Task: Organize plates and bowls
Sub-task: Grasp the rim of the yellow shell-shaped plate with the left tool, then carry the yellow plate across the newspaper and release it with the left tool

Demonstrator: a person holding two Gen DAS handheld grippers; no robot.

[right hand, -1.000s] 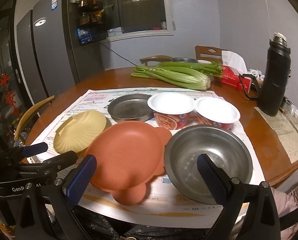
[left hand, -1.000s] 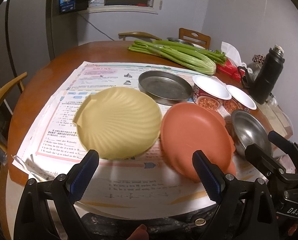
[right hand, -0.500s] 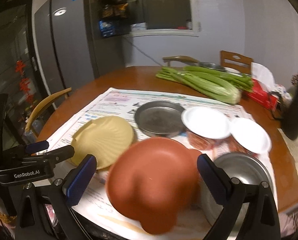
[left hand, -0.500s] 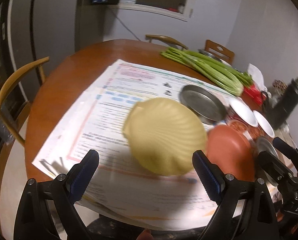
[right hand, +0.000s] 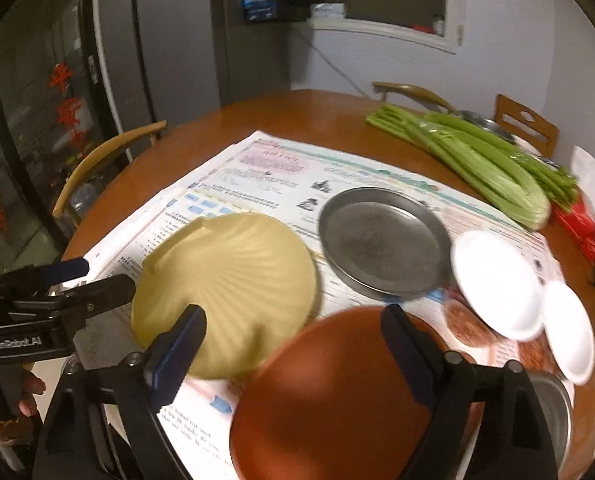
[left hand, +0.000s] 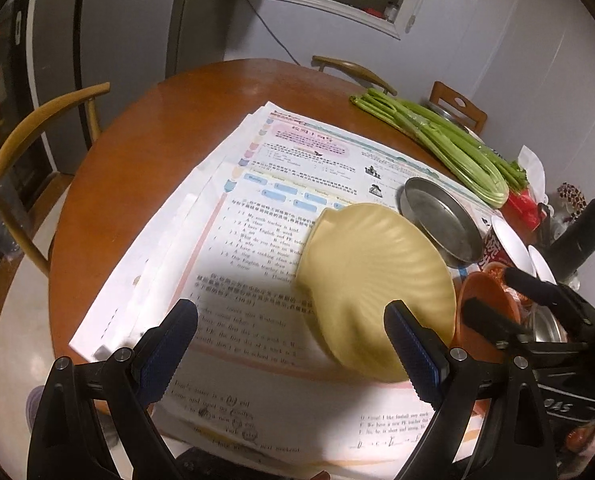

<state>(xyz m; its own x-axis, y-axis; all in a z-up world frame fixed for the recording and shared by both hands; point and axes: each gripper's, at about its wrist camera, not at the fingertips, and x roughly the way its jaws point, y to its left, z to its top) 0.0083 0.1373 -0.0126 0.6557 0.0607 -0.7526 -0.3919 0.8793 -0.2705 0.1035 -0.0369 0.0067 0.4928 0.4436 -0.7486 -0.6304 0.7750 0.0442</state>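
Observation:
A yellow shell-shaped plate (left hand: 373, 280) (right hand: 225, 292) lies on the printed sheets (left hand: 257, 208). My left gripper (left hand: 291, 344) hangs open over the paper, and the plate's near edge is by its right finger (left hand: 413, 352). To the right of the plate, an orange plate (right hand: 337, 408) (left hand: 481, 300) fills the near part of the right wrist view. My right gripper (right hand: 293, 350) is above it with its jaws closing. The orange plate shows between them, and no pad is seen pressing on it. Each gripper shows in the other's view: the right gripper (left hand: 489, 288) and the left gripper (right hand: 109, 274).
Behind the plates are a round metal pan (right hand: 381, 240), two white-lidded noodle cups (right hand: 497, 284) and a steel bowl (right hand: 553, 404) at the right edge. Celery (right hand: 477, 156) and a black flask (left hand: 581, 232) sit further right. Wooden chairs (left hand: 25, 140) ring the round table (left hand: 145, 160).
Both views have swung left across the table. The right jaws have narrowed, and the orange plate now sits between them where the steel bowl was. The left jaws stay wide.

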